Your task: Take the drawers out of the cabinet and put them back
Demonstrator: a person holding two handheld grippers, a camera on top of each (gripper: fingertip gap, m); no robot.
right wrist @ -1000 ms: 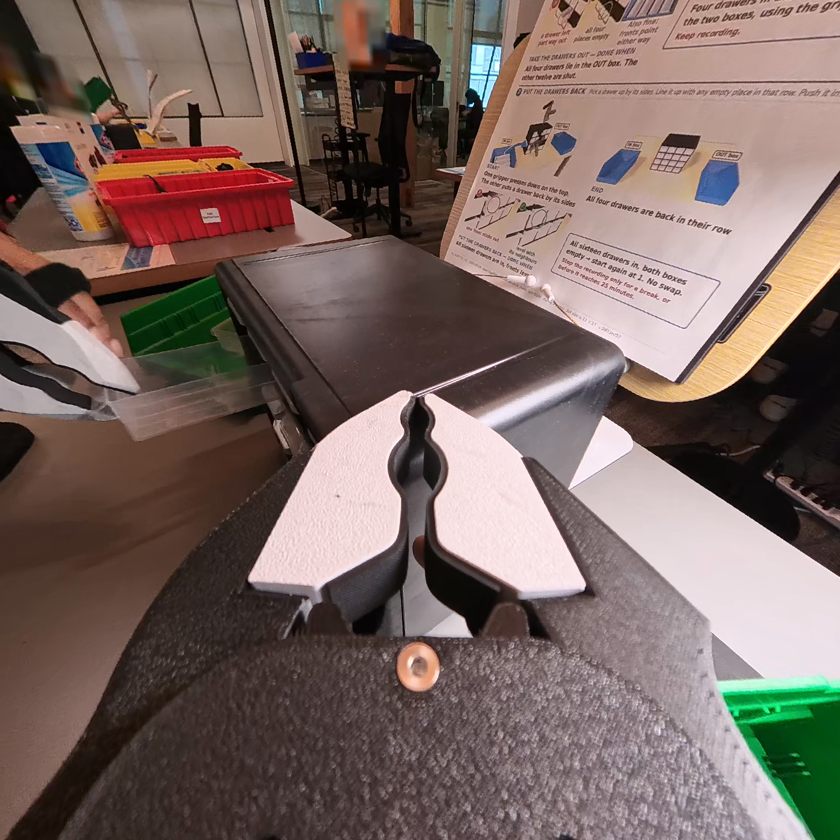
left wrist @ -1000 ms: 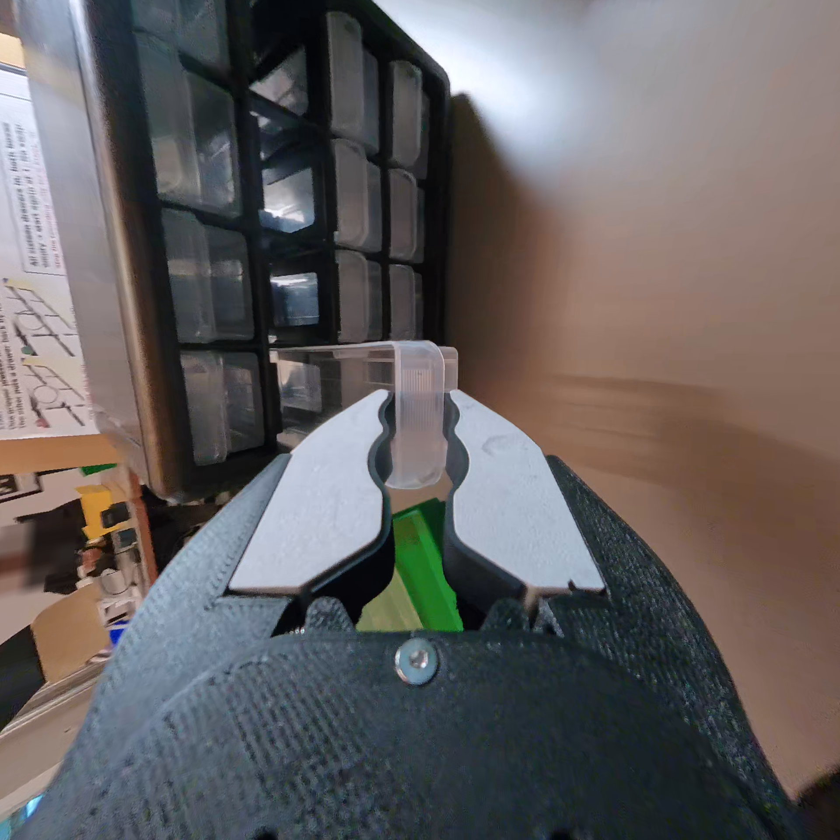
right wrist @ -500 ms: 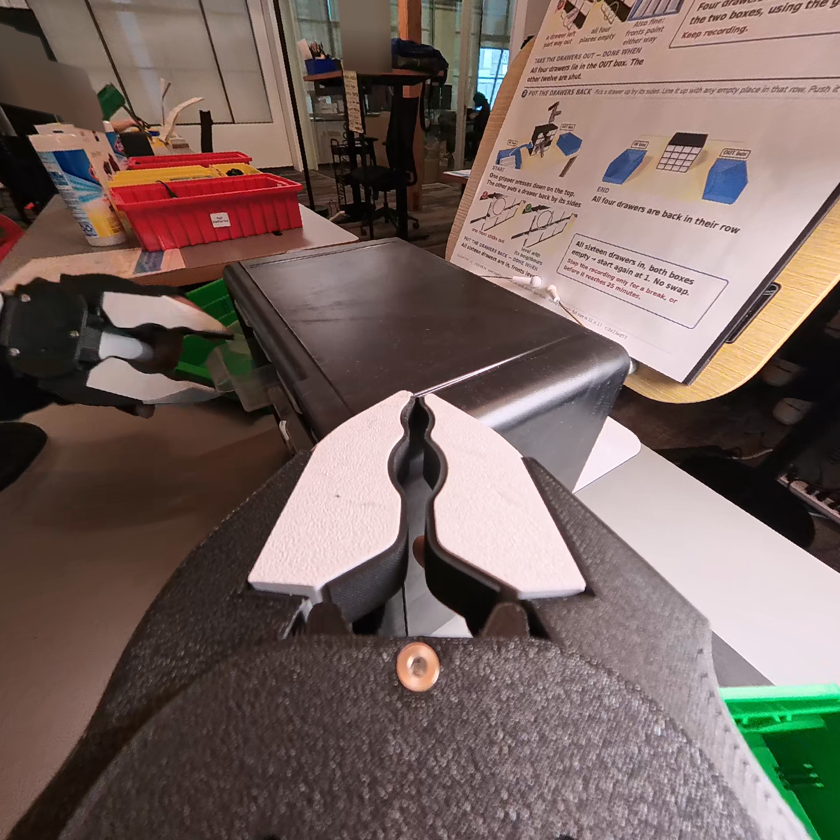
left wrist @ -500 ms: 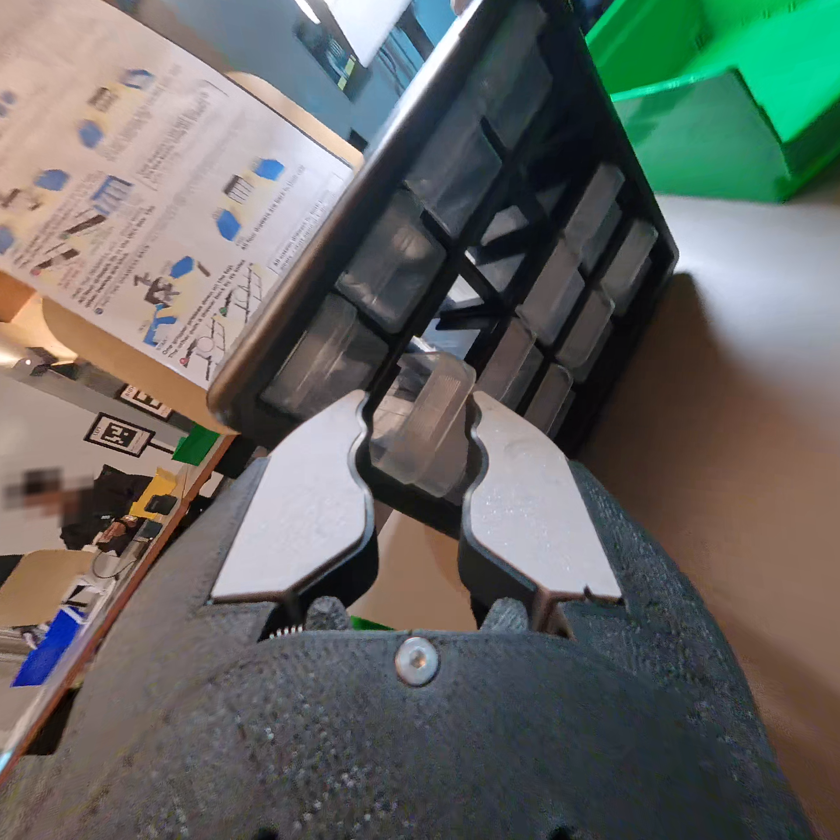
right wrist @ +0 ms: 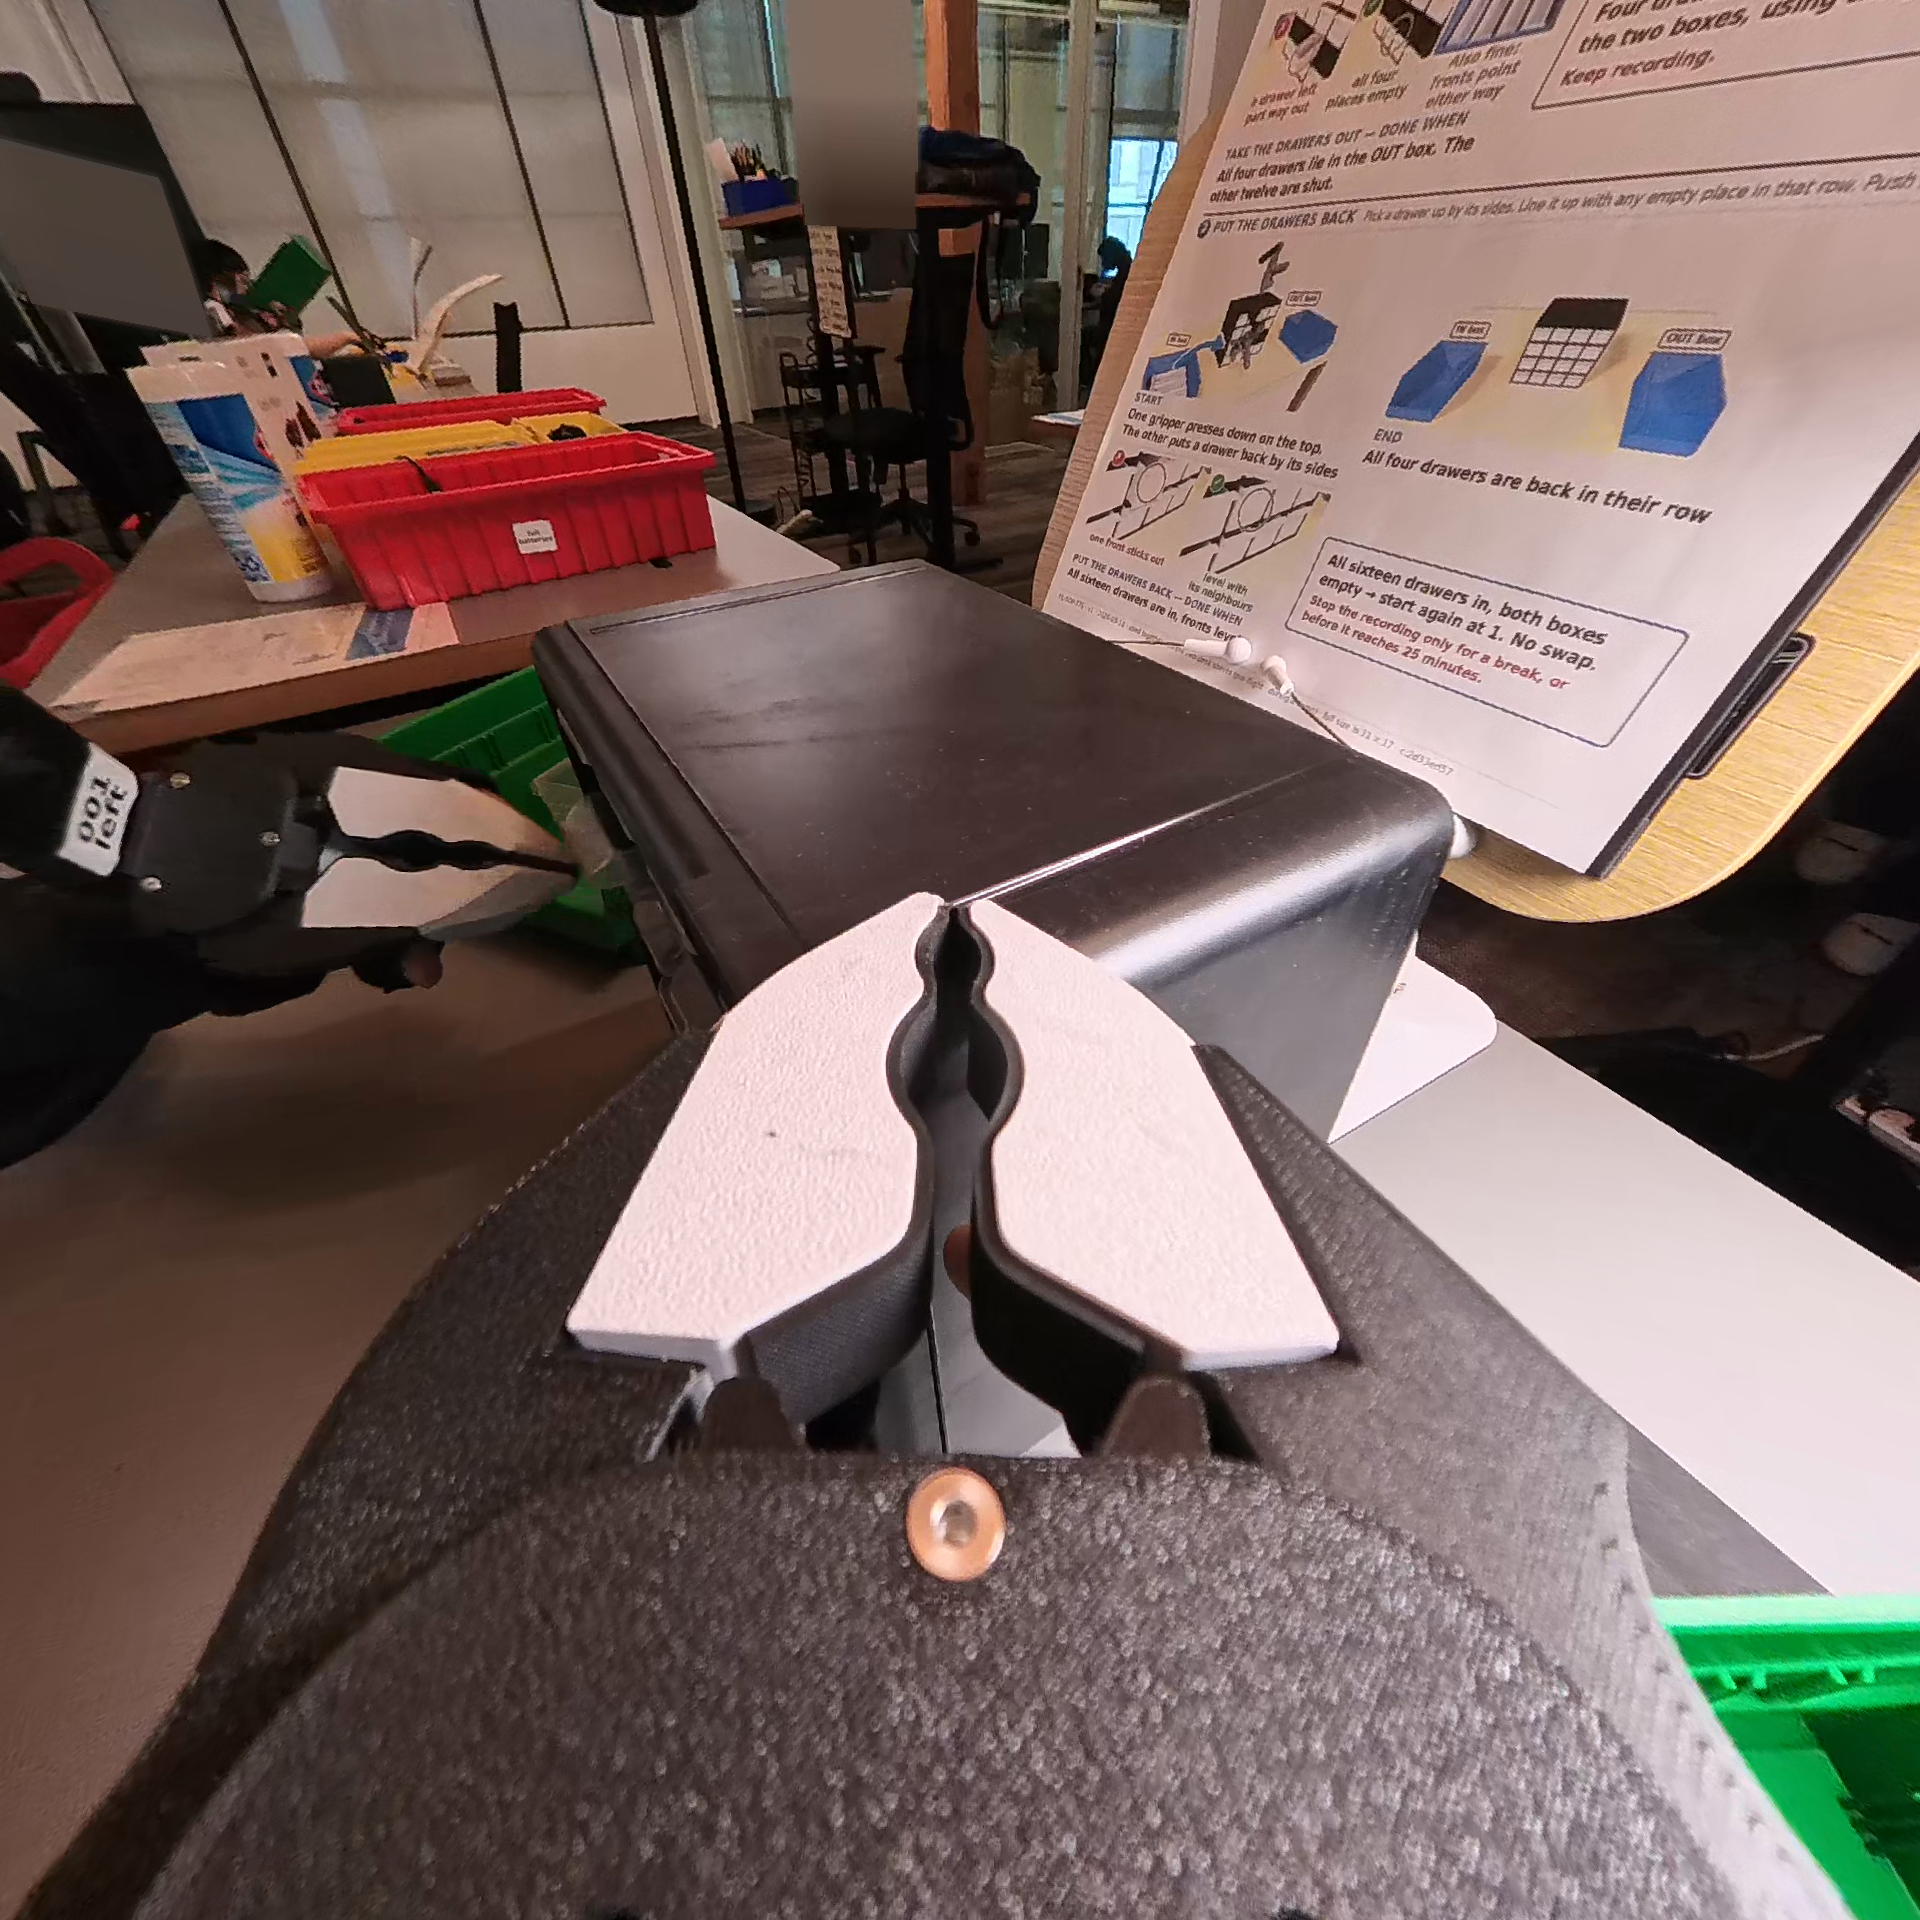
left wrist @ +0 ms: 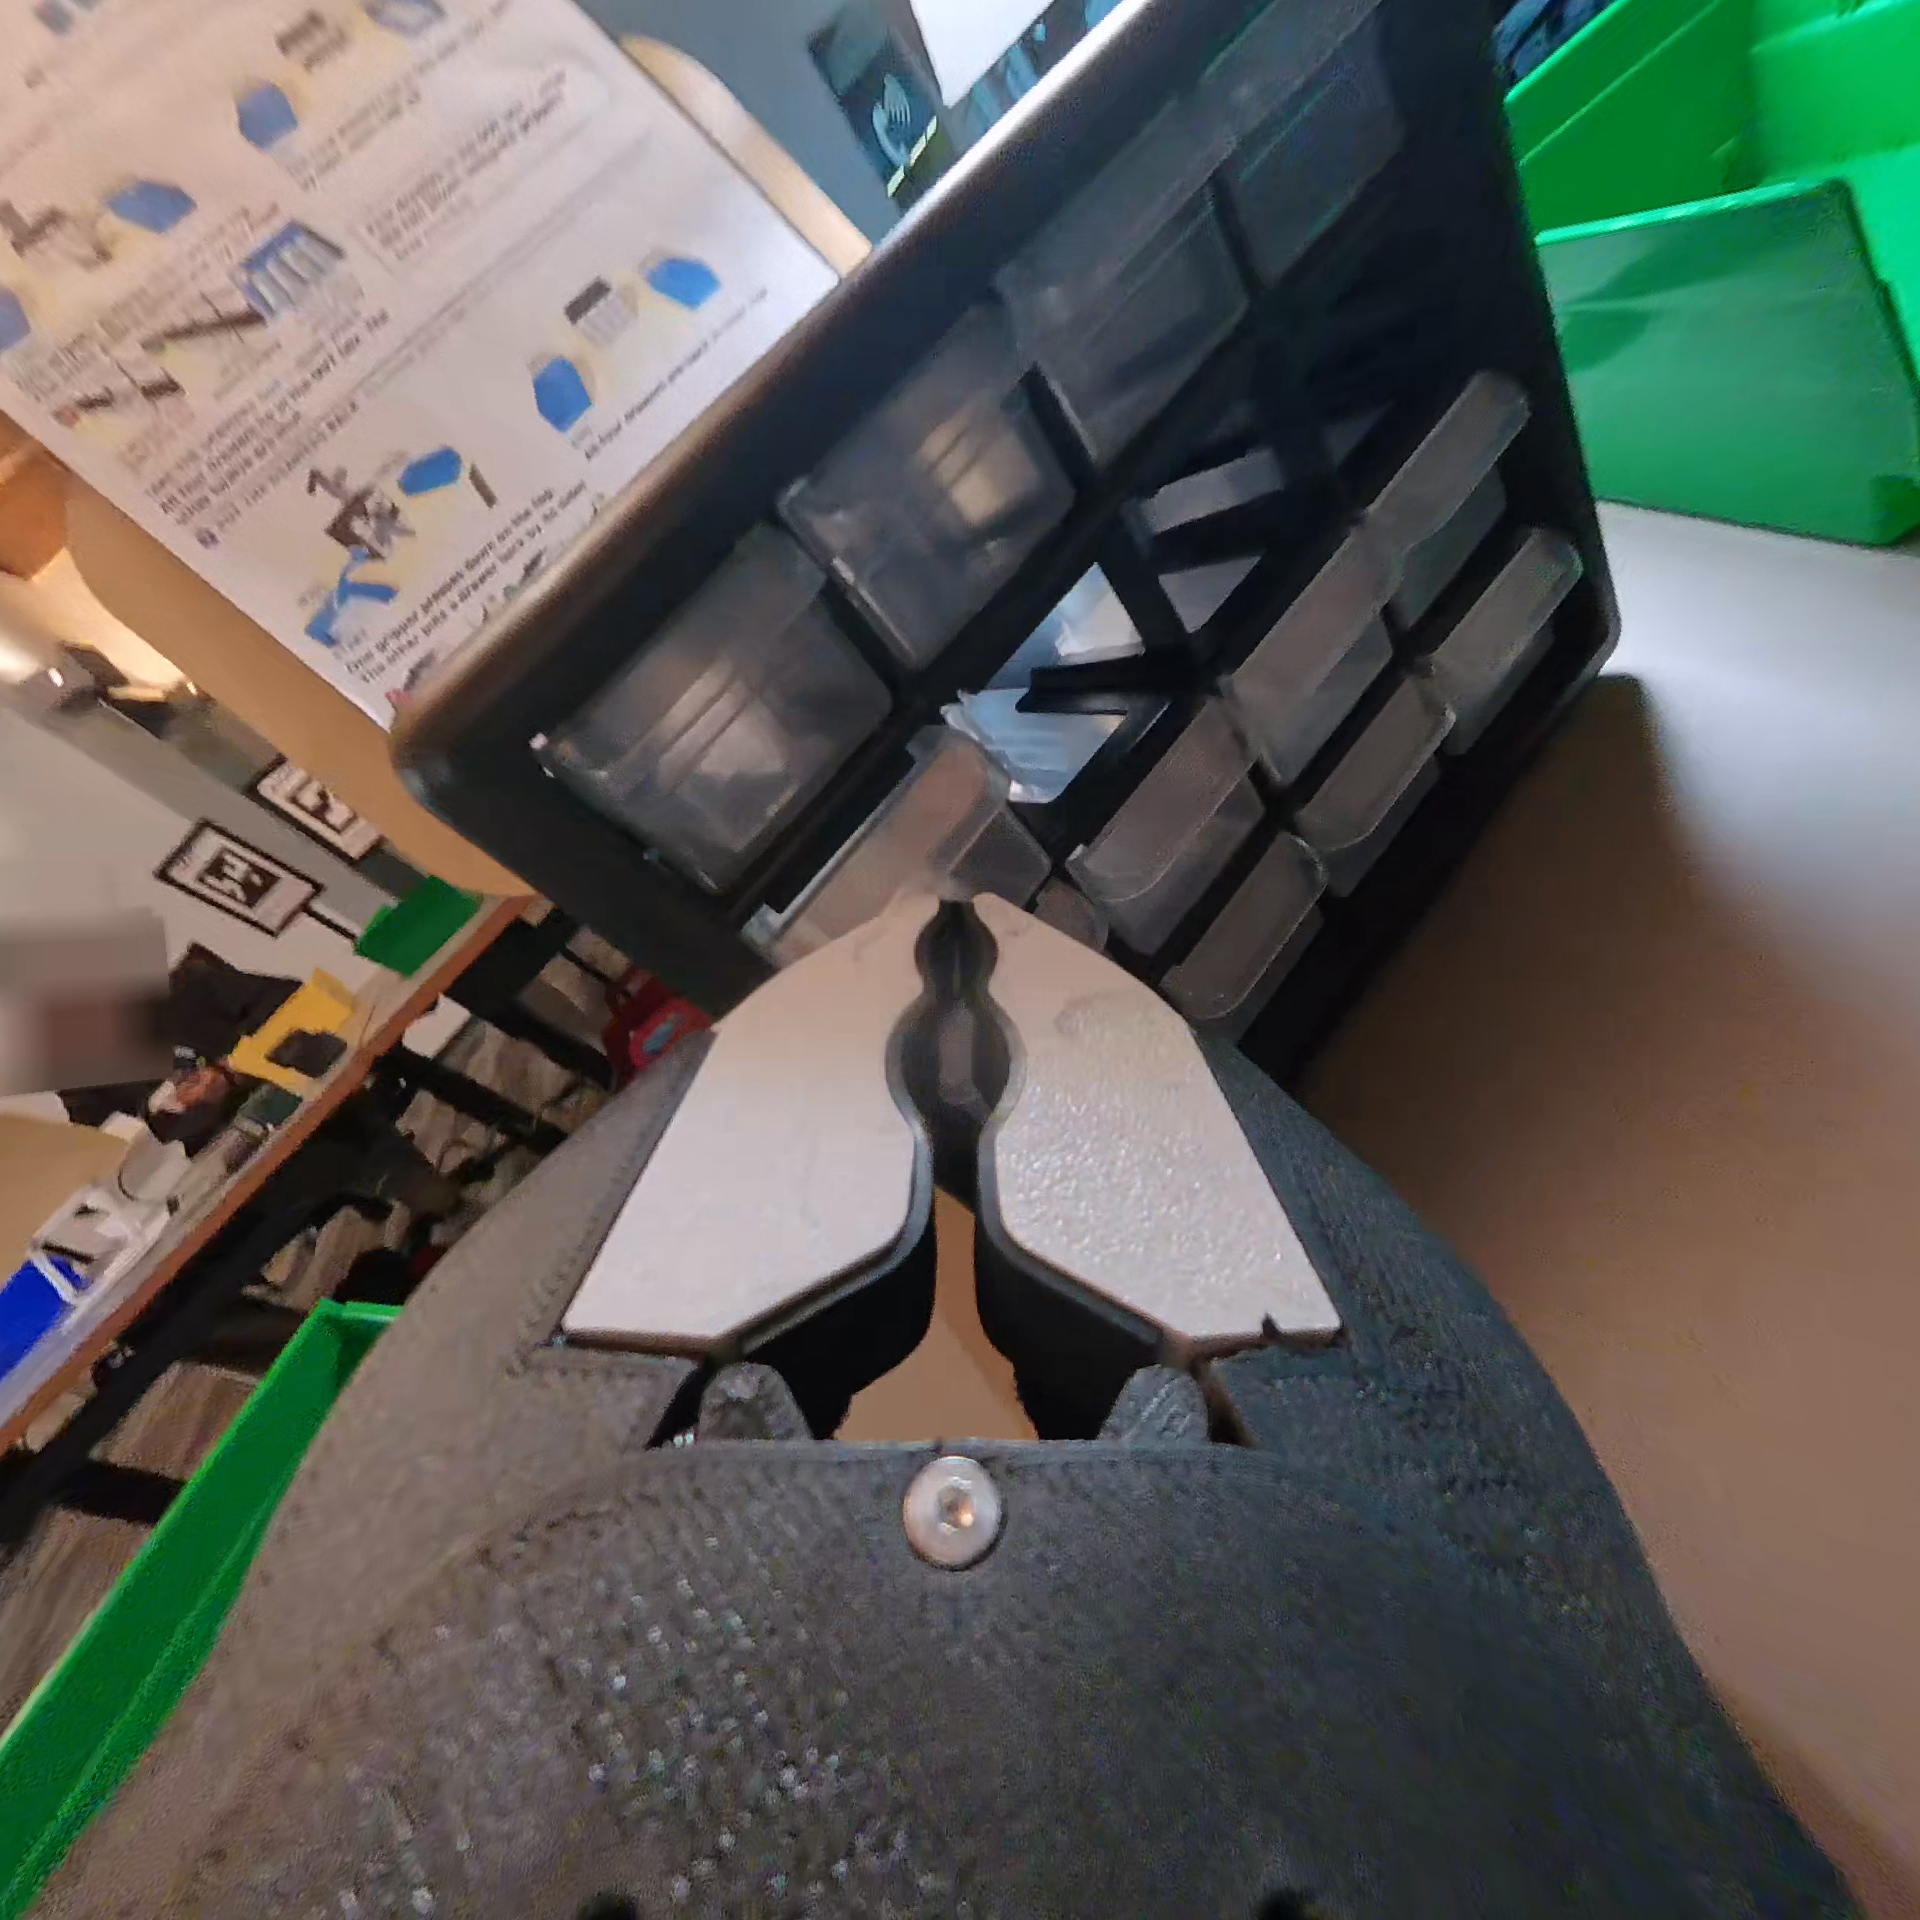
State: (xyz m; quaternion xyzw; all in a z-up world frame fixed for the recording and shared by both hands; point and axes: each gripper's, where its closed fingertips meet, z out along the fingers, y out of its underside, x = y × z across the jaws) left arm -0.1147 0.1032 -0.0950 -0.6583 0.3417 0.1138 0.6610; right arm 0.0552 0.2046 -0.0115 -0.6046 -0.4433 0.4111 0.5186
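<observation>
The black cabinet [left wrist: 665, 468] holds several clear drawers, with some slots in one row standing empty. One clear drawer [left wrist: 935, 821] sits partly in a slot of that row, its front sticking out. My left gripper [left wrist: 951, 914] is shut, its tips against that drawer's front; nothing shows between the fingers. It also shows in the right wrist view [right wrist: 561, 862] at the cabinet's front, beside the drawer [right wrist: 587, 831]. My right gripper [right wrist: 951, 914] is shut and empty, resting on the near corner of the cabinet's top [right wrist: 935, 727].
A green bin [left wrist: 1714, 343] stands beyond the cabinet and another [left wrist: 156, 1558] is near my left gripper. A green bin's corner [right wrist: 1818, 1714] is under my right gripper. An instruction board [right wrist: 1507, 416] leans behind the cabinet. Red trays [right wrist: 509, 509] sit on a far table.
My left gripper carried the clear drawer to the cabinet, set it into a slot, let go of its handle and shut. Its tips now touch the drawer's front. The right gripper has not moved.
</observation>
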